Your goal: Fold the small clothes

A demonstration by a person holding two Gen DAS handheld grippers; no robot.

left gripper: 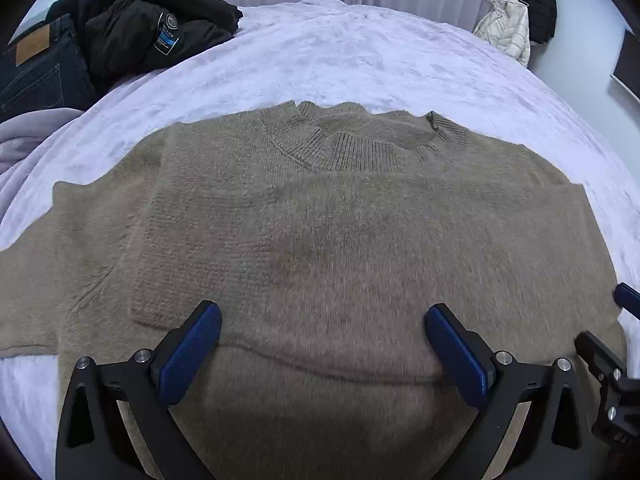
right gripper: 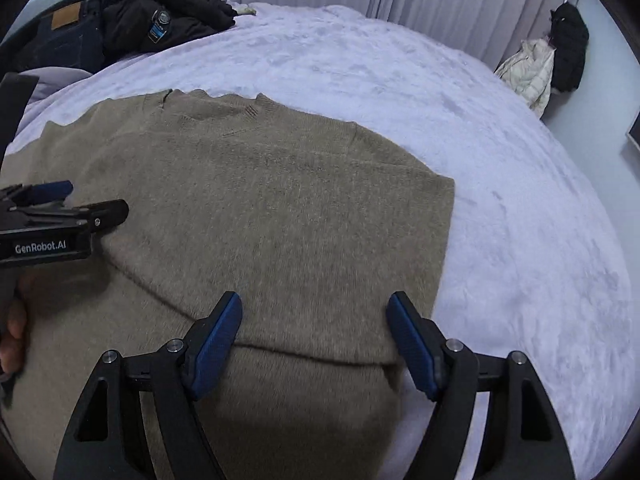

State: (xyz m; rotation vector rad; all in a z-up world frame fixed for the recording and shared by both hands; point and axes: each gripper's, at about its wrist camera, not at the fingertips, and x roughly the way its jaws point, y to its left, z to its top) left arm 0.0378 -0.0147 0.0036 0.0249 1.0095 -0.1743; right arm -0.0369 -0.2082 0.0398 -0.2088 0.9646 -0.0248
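Observation:
A tan knit sweater (left gripper: 320,220) lies flat on the lavender bed cover, collar (left gripper: 360,140) at the far side, its sleeves folded in over the body. A folded edge (left gripper: 320,360) crosses the cloth near me. My left gripper (left gripper: 322,320) is open above that edge, holding nothing. In the right wrist view the sweater (right gripper: 260,220) fills the left and middle. My right gripper (right gripper: 314,312) is open above the folded edge (right gripper: 312,354) near the sweater's right side. The left gripper also shows in the right wrist view (right gripper: 60,208) at the left.
A lavender bed cover (left gripper: 360,60) spreads beyond the sweater. Dark jeans (left gripper: 36,68) and a black jacket (left gripper: 152,20) lie piled at the far left. A cream jacket (left gripper: 506,28) and a black one (left gripper: 540,0) hang at the far right wall. Curtains stand behind the bed.

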